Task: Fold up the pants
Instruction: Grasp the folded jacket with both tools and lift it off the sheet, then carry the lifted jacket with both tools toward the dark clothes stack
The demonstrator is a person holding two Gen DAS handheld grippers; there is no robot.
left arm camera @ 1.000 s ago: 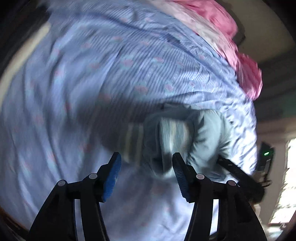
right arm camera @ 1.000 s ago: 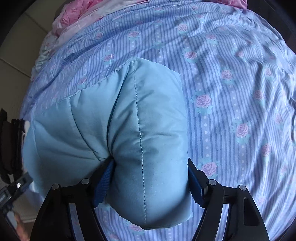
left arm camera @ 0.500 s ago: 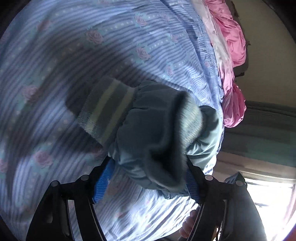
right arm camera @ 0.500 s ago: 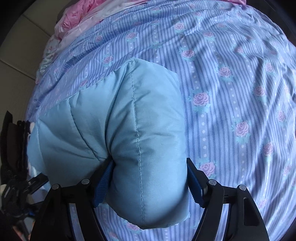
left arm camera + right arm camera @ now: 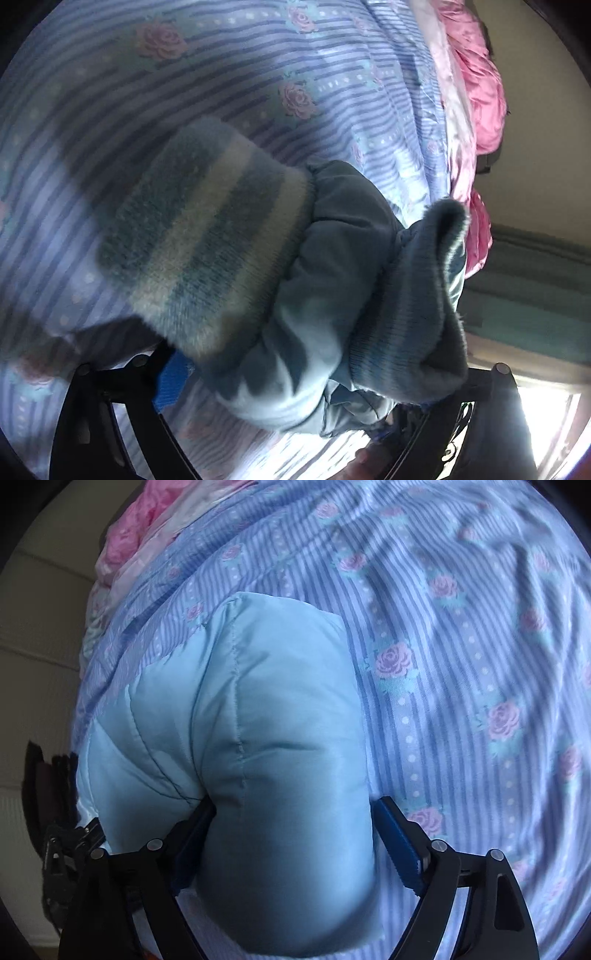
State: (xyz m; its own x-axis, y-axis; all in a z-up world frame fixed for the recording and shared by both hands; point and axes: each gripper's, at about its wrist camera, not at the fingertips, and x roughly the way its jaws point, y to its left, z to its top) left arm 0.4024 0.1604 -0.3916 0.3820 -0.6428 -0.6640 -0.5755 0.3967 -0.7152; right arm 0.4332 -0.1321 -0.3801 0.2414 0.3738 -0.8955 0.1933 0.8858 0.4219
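The pants are padded light blue fabric with knit striped cuffs. In the right wrist view the puffy body of the pants (image 5: 258, 738) fills the space between the fingers of my right gripper (image 5: 291, 834), which is shut on it above the bed. In the left wrist view the two cuffs show: one striped cuff (image 5: 207, 266) at centre left and a second cuff (image 5: 413, 314) at right. My left gripper (image 5: 295, 380) is shut on the pants' leg ends; its right finger is hidden by fabric.
The pants hang over a bed with a blue striped sheet with pink roses (image 5: 461, 646). A pink quilt (image 5: 476, 81) lies bunched at the bed's far edge by a wall. A bright window (image 5: 546, 417) is at lower right.
My left gripper moved in over the cuffs, closed on the leg ends and lifted them closer. The right gripper kept its hold and shifted slightly.
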